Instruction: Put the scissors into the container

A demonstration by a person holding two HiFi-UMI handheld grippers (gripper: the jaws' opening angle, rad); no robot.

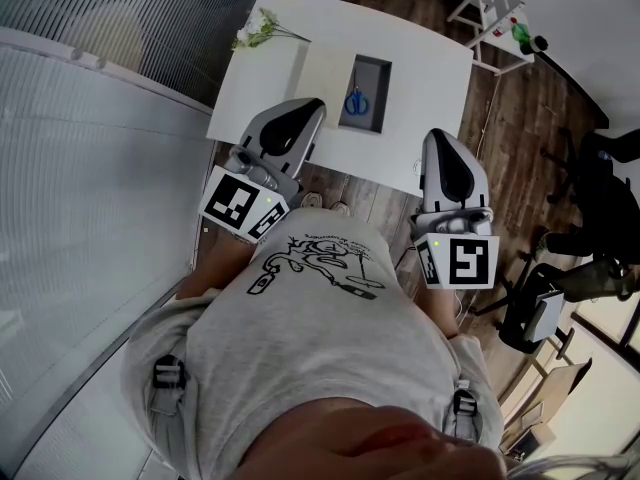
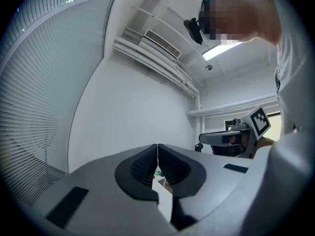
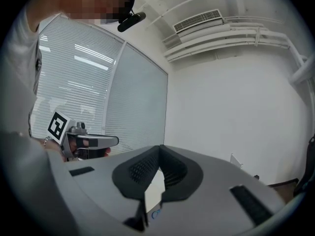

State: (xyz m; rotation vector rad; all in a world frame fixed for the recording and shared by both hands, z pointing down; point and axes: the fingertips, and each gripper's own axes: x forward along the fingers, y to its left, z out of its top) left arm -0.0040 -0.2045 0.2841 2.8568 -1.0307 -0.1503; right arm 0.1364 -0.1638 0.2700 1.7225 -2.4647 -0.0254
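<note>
The blue-handled scissors (image 1: pixel 356 101) lie inside the grey rectangular container (image 1: pixel 379 95) in the middle of the white table (image 1: pixel 430 78). Both grippers are held close to the person's body, short of the table's near edge and pointing up and away. My left gripper (image 1: pixel 312 108) is shut with nothing between its jaws, and its tips meet in the left gripper view (image 2: pixel 157 146). My right gripper (image 1: pixel 437 138) is also shut and empty, its pads closed together in the right gripper view (image 3: pixel 159 149). Each gripper view shows the other gripper off to the side.
A sprig of white flowers (image 1: pixel 262 30) lies on the table's far left corner. A white rack (image 1: pixel 490 13) stands beyond the table at the right. Black office chairs (image 1: pixel 600 198) stand on the wooden floor to the right. A glass wall with blinds (image 1: pixel 80 168) runs along the left.
</note>
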